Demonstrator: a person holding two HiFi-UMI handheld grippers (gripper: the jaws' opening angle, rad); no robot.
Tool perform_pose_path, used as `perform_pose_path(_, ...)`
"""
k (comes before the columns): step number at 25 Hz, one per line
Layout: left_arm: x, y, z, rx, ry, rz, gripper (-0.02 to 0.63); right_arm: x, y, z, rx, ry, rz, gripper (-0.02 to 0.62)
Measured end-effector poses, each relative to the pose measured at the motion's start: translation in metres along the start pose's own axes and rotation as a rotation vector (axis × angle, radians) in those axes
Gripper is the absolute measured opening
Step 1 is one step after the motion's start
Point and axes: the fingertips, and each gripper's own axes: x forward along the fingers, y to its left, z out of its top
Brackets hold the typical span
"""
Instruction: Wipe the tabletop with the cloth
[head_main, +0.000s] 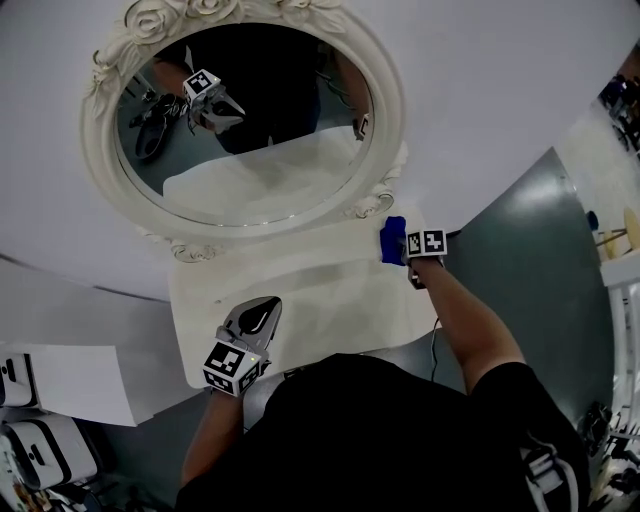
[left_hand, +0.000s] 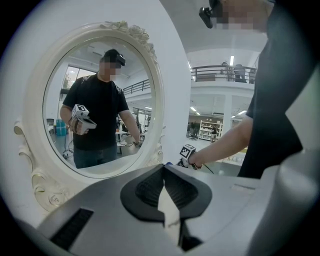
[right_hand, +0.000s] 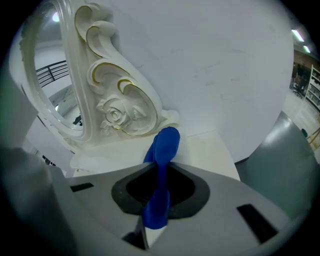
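A white desk (head_main: 300, 290) is backed by an ornate mirror (head_main: 100, 150). The blue cloth (right_hand: 162, 145) is clamped in the right gripper (right_hand: 158, 192) at the far right, beside the mirror's base; the left gripper (left_hand: 164, 197) is clenched on nothing. The frame could be knocked by a wide sweep.

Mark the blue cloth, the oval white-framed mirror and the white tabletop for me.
Blue cloth (right_hand: 165, 144): right gripper view, bunched end beyond the jaws.
Oval white-framed mirror (head_main: 100, 150): head view, left side of carved frame.
White tabletop (head_main: 320, 290): head view, bare middle.
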Motion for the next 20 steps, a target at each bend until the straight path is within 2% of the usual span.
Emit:
perform_pose_path(9, -0.011, -0.004, 0.005, 0.001, -0.023, -0.024, 0.011, -0.041, 0.087, 0.028, -0.158, -0.129, 0.116, 0.038)
perform_pose_path(20, -0.037, 0.002, 0.011, 0.03, -0.035, -0.03, 0.011, -0.119, 0.215, 0.05, -0.346, -0.319, 0.266, 0.038)
